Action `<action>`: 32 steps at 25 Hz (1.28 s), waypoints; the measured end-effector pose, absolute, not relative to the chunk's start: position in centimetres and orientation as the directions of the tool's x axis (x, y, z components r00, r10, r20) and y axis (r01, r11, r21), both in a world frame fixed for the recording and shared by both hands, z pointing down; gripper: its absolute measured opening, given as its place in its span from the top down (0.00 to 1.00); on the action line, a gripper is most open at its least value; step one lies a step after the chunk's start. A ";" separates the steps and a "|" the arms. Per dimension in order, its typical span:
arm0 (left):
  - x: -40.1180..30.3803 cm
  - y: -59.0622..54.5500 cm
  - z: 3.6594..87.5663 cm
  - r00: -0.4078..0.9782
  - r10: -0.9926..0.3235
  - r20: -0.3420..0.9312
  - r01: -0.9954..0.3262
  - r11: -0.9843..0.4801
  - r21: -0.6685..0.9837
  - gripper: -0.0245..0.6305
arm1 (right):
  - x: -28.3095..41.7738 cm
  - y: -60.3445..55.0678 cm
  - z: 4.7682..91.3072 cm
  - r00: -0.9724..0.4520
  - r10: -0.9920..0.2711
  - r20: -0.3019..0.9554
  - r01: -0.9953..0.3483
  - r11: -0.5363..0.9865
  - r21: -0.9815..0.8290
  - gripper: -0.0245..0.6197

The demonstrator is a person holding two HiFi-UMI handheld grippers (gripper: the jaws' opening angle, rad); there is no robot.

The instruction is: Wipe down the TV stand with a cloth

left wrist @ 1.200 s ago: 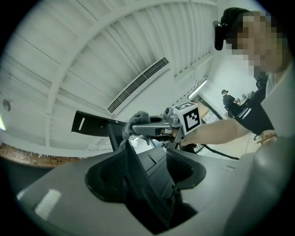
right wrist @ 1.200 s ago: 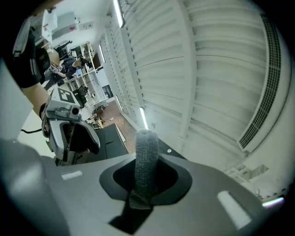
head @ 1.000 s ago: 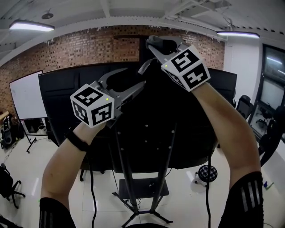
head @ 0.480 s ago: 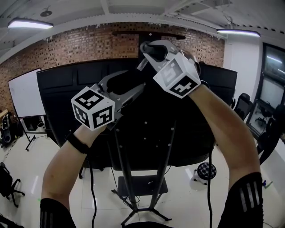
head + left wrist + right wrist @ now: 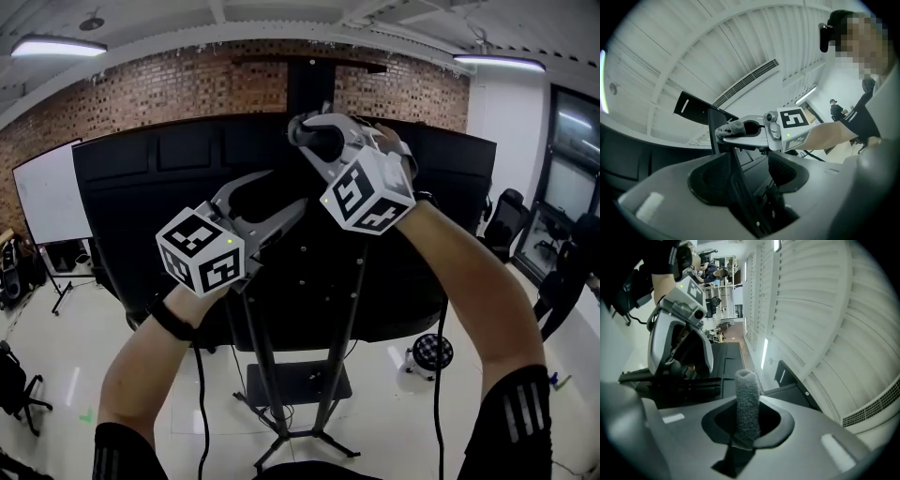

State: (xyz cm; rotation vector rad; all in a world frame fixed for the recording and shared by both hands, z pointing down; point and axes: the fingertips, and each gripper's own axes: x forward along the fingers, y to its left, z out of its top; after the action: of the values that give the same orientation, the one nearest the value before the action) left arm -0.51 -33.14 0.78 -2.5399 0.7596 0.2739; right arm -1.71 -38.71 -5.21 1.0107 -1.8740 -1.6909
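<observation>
- While my right gripper [image 5: 747, 427] pinches the cloth [image 5: 747, 399] only by its lower end, its fingers [image 5: 684, 427] pressed together on it, most of the roll stands free. A hard rub could fold it over or drag it out, and it would drop to the floor [image 5: 56, 375].
- My left gripper [image 5: 745, 187] has just been closing, and its fingers [image 5: 675, 201] stand spread on either side of a thin dark edge [image 5: 725, 153] without pressing on it. I cannot tell whether that edge belongs to the screen [image 5: 141, 216] or to its post. If I clamp it hard, or shift my arm while it is caught there, I could twist the panel or rock the whole rig.
- In the left gripper view the tip of the cloth lies against that same edge, and in the head view it is up at about 12 o'clock. The legs and shelf of the TV stand [image 5: 266, 375] are well below, at 6 o'clock. Rubbing up here, I may smear the screen and leave the stand itself unwiped.
- A cable [image 5: 195, 394] hangs at about 7 o'clock, just beside the legs. When I bring my arms down, a gripper could snag it and tug on whatever it feeds.
- With both arms raised, I judge my push to be unsteady, so the cloth could skid off that narrow edge.
</observation>
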 end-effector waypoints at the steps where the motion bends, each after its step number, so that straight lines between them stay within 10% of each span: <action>1: -0.5 -33.1 1.2 0.827 -0.466 -0.315 -0.560 -0.737 -0.378 0.54 | -1.7 -38.7 -4.6 -0.647 -0.747 -0.152 -0.223 -0.005 0.975 0.87; 32: -2.3 -30.4 15.0 0.777 -0.576 -0.253 -0.629 -0.723 -0.286 0.55 | -1.3 -39.6 14.9 -0.441 -0.895 0.070 0.239 -0.042 0.970 0.88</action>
State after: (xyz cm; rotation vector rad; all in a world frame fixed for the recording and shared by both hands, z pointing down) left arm -2.27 -30.42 14.95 -2.6147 0.9198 0.2067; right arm -1.29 -39.56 14.87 0.7562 -1.3454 -1.6316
